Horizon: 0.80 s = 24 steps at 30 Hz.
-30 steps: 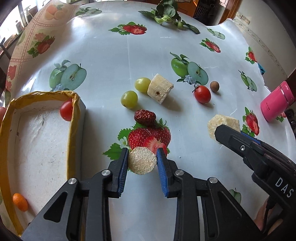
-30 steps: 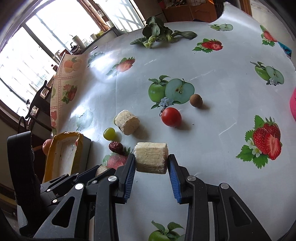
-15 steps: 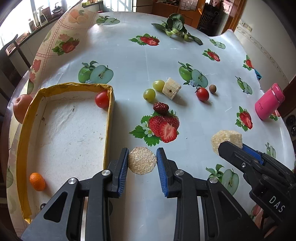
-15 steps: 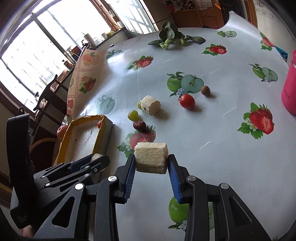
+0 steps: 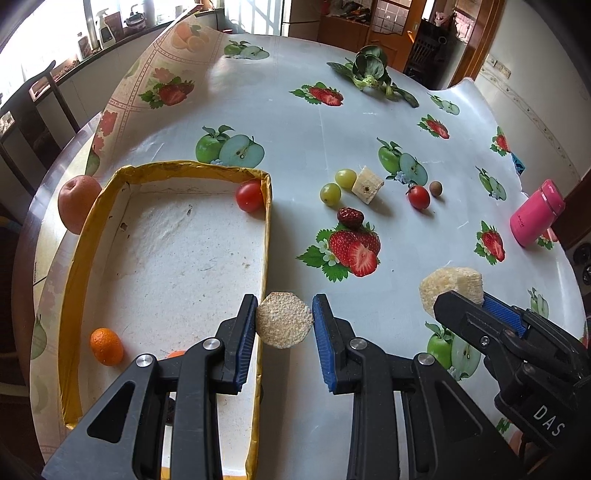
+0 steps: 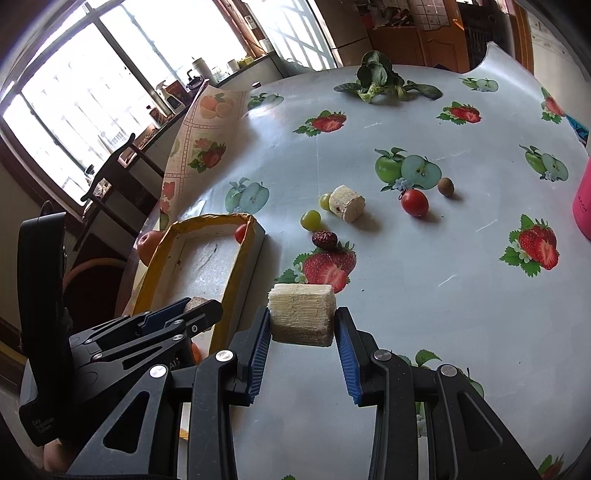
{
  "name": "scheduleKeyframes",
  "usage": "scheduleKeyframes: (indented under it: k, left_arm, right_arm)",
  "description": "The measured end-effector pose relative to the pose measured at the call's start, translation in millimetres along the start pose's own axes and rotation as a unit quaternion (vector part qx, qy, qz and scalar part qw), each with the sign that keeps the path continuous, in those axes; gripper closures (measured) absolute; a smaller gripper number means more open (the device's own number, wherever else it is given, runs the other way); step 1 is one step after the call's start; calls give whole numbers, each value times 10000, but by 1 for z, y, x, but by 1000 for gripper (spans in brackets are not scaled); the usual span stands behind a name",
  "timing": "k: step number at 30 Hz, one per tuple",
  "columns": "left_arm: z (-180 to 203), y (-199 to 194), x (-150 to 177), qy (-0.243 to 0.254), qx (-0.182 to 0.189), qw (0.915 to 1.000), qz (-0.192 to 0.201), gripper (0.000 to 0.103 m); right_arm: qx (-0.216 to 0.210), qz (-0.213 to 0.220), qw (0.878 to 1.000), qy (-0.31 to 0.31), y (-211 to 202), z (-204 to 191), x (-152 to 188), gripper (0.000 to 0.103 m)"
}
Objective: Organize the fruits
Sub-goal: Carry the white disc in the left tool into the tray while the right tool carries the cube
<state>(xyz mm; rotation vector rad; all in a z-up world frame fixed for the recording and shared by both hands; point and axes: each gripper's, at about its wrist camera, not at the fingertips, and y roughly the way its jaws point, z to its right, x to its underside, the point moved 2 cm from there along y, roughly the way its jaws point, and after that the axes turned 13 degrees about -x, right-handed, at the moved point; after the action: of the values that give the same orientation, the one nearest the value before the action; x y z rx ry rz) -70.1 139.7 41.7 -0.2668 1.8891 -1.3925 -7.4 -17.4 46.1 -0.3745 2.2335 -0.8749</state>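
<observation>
Readable text in view
"DAS" stands in white letters on the right gripper (image 5: 476, 295) body; the pink bottle (image 5: 536, 213) label is too small to read.

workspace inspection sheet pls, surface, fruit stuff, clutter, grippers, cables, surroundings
surface: round table under a fruit-print cloth
job's things: yellow-rimmed tray holding a tomato and a small orange; two grapes, a red date, another tomato and a pale chunk loose on the cloth
clutter: pink bottle, leafy greens
grippers: left gripper shut on a round slice; right gripper shut on a pale block
cables: nothing seen
surroundings: windows, wooden cabinets
</observation>
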Motion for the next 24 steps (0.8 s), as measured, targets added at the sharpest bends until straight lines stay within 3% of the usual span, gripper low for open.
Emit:
scheduleKeyframes:
  k: [24]
  left_arm:
    - [-38,0,6,-251,-110,9996,-19,75]
  right_arm:
    - [-102,-130,9997,-196,17,-31,3,68]
